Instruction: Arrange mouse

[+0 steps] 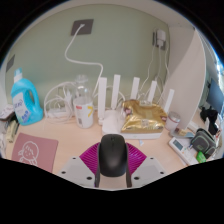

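A black computer mouse [112, 153] sits between my gripper's [112, 166] two fingers, its rounded back facing the camera. Both magenta pads [92, 158] press against its sides, so the gripper is shut on the mouse. The mouse appears lifted a little above the pale desk [70, 135], though its underside is hidden. Its front end points toward the back of the desk.
A pink mouse mat [38, 150] lies ahead to the left. A blue detergent bottle [26, 98] and a clear jar [82, 104] stand at the back left. A white router [125, 95] and a gold bag [143, 118] sit behind. Small clutter [195, 140] fills the right.
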Tool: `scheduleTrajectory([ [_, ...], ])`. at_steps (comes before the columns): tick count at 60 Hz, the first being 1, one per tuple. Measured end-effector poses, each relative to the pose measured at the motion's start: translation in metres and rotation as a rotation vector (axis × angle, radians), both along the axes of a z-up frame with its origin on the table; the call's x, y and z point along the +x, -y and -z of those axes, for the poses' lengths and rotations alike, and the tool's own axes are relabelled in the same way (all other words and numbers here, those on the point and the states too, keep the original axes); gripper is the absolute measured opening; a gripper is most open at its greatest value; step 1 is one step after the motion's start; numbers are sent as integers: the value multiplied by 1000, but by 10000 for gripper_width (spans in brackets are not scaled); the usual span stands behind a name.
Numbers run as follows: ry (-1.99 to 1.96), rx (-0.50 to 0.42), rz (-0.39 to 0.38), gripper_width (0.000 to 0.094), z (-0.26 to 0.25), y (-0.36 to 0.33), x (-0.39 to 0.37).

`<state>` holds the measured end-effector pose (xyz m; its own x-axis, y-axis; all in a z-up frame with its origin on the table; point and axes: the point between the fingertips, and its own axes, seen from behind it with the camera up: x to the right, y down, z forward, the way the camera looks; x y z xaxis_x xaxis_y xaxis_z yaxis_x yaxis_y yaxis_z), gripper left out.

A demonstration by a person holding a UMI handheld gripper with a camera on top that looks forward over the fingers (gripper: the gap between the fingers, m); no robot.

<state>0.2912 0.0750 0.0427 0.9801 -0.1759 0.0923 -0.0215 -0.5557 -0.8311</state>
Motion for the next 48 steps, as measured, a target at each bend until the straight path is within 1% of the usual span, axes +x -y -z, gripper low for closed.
scheduleTrajectory([
  [2,-7,36,14,353,-27,0,-4],
  [5,-12,117,40,353,-77,2,-10],
  [10,-17,246,53,355,-163,2,-35],
  [15,-27,353,17,354,-227,4,-84],
  [19,-31,371,-49,351,-242,0,-135],
  [22,-47,345,-96,351,-226,-4,-174],
  [26,-73,273,-147,350,-171,-4,-227],
  [29,-88,170,-178,349,-119,-6,-254],
  [32,-107,93,-197,350,-67,-5,-276],
  [36,-107,-1,-196,349,-8,2,-293],
  [42,-109,-52,-204,355,33,7,-307],
  [48,-92,-69,-194,438,50,9,-311],
])
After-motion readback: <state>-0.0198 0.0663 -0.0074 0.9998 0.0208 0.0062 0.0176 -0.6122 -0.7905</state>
